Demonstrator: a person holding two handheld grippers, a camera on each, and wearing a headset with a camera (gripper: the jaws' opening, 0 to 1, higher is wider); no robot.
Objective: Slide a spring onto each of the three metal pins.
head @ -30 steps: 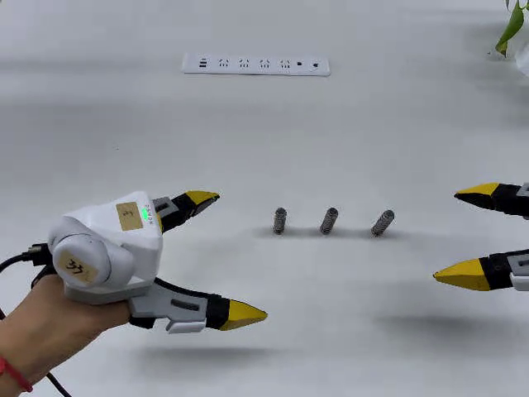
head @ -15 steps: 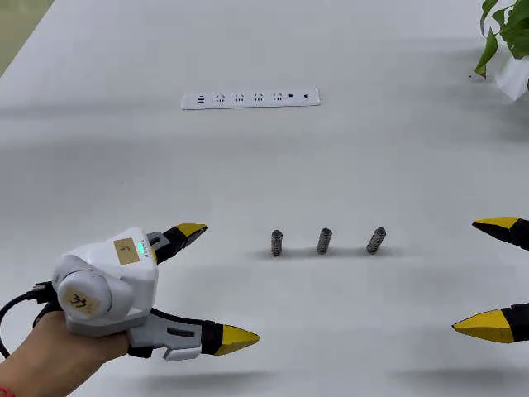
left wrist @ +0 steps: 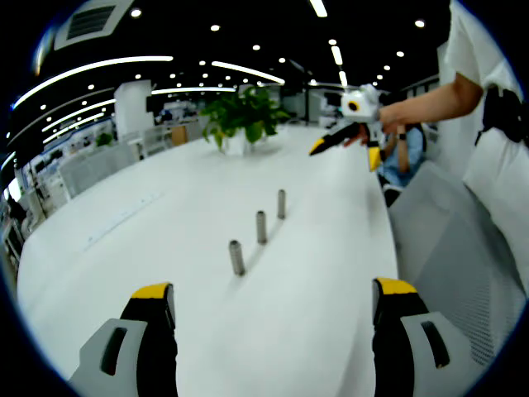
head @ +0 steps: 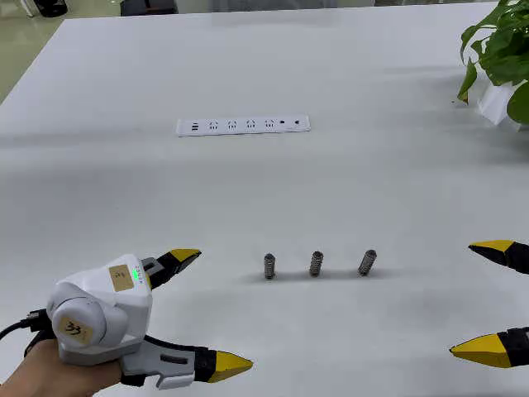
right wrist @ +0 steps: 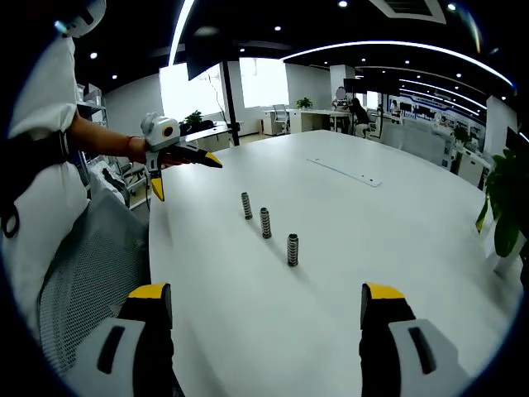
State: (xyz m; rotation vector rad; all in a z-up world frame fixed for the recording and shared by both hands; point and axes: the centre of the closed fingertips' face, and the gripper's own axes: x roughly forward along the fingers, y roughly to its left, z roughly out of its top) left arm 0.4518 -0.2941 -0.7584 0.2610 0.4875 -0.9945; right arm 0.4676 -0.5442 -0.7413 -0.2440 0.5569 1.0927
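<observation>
Head view looks down on a big white table (head: 397,165). Three little springs stand in a row near the middle. They are the left spring (head: 269,265), the middle spring (head: 316,263) and the right spring (head: 367,262). The right spring leans a bit. I cannot tell if a pin is inside each one.

The left gripper (head: 219,308) is at 8 o'clock from the springs, with a hand (head: 50,376) holding it. Its two yellow tips are spread wide apart and there is nothing between them. The right gripper (head: 465,298) is at 4 o'clock from the springs. Its yellow tips are wide apart too, with nothing in them. Both grippers are well away from the springs.

A white power strip (head: 243,125) lies flat at 12 o'clock from the springs, far up the table. A green plant (head: 500,54) sits at 2 o'clock, by the table's edge.

Left gripper view shows the row straight ahead at 12 o'clock, with the right gripper up at 1 o'clock. Right gripper view shows the row at 12 o'clock and the left gripper at 10 o'clock.
</observation>
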